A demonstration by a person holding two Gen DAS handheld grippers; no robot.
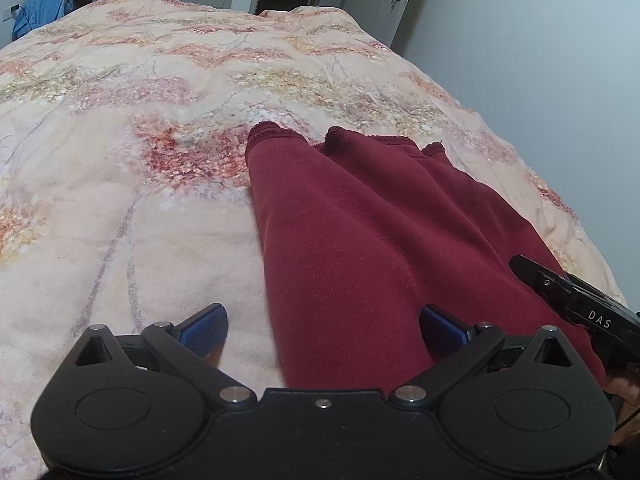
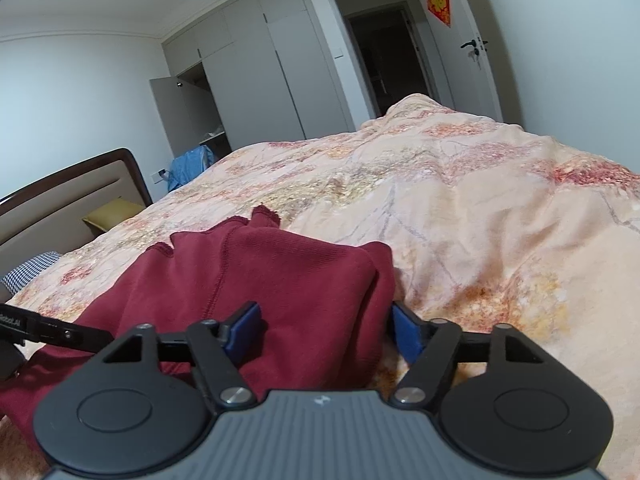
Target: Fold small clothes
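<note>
both jaws stand wide, gripping nothing, left gripper (image 1: 323,330) and right gripper (image 2: 320,334) straddling the near edges of the maroon garment (image 1: 360,240) on the floral bedspread (image 1: 120,160); next likely pinch and fold.

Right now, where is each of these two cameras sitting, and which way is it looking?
Left wrist view: sits on the left claw, looking down its open blue fingers at the dark red garment on the floral bedspread; the right claw pokes in.
Right wrist view: sits on the right claw, looking across the bed toward the wardrobe and doorway.
Shared: garment, bedspread, door.
</note>
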